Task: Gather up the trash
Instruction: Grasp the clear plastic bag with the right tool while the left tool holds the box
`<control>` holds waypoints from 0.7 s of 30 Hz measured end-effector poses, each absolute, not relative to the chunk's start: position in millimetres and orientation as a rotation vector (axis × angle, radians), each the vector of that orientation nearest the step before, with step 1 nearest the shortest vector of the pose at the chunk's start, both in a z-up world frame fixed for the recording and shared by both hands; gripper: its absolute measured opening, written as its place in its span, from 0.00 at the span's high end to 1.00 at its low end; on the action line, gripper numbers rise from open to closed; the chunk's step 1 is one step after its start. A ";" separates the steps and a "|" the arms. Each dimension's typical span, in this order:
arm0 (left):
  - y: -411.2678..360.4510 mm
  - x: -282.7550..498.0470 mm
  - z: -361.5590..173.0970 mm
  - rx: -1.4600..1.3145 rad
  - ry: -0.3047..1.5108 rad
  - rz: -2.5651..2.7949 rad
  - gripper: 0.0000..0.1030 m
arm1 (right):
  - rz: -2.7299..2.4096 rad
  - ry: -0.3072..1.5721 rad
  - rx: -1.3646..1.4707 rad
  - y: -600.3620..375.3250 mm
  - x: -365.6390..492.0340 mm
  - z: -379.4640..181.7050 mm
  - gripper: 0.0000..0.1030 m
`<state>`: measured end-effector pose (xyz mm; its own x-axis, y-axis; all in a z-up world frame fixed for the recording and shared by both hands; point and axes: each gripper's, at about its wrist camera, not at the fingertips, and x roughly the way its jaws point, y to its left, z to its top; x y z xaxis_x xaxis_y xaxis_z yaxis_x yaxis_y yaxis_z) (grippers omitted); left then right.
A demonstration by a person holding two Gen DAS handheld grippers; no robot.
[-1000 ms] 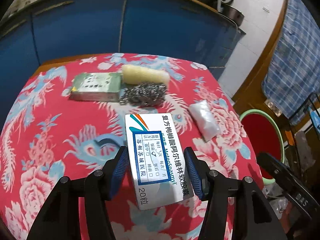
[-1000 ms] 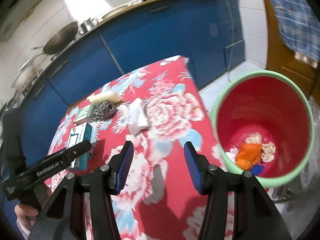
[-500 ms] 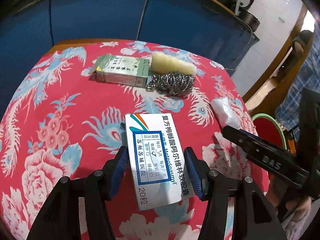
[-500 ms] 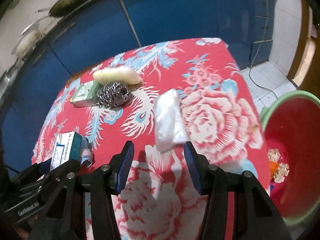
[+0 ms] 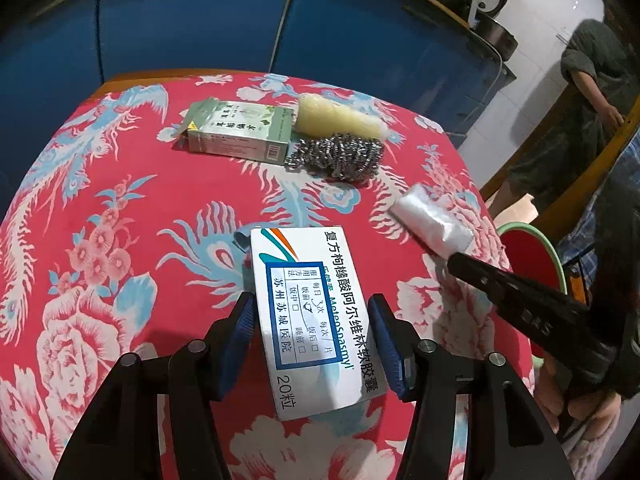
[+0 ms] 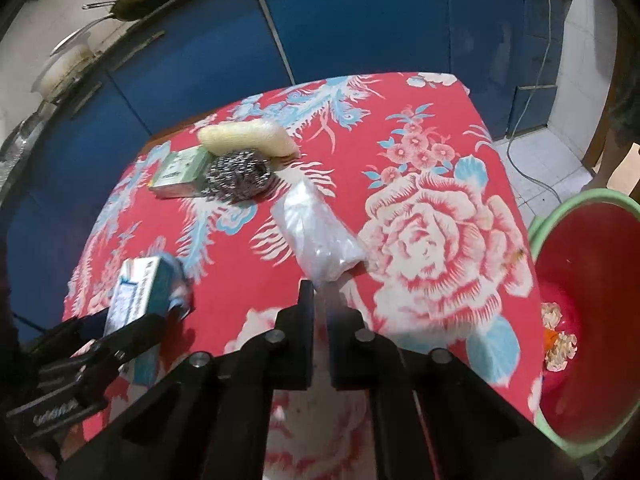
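Pinching the near end of the limp, slippery plastic bag (image 6: 316, 236) at frame centre, right gripper (image 6: 319, 300) just closed; likely light, best gathered by its bunched end.

Left claw (image 5: 312, 344) grips white medicine box (image 5: 308, 312) over red floral tablecloth (image 5: 120, 220).

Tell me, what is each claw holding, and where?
The left claw grips the white medicine box by its long sides. The right claw has just closed on the near end of the clear plastic bag.
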<state>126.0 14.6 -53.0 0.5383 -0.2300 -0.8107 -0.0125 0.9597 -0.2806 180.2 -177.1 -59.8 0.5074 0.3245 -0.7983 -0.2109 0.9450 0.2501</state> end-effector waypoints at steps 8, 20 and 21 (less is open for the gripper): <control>0.1 114.7 -41.5 -0.249 0.998 -0.174 0.43 | 0.382 0.996 0.154 -195.4 140.9 -44.6 0.93; -37.8 105.7 -24.0 -0.189 0.994 -0.257 0.43 | 0.331 0.940 0.196 -242.4 99.7 -28.3 0.98; -43.1 106.3 -22.9 -0.181 0.996 -0.268 0.43 | 0.324 0.931 0.202 -247.5 96.4 -26.7 0.98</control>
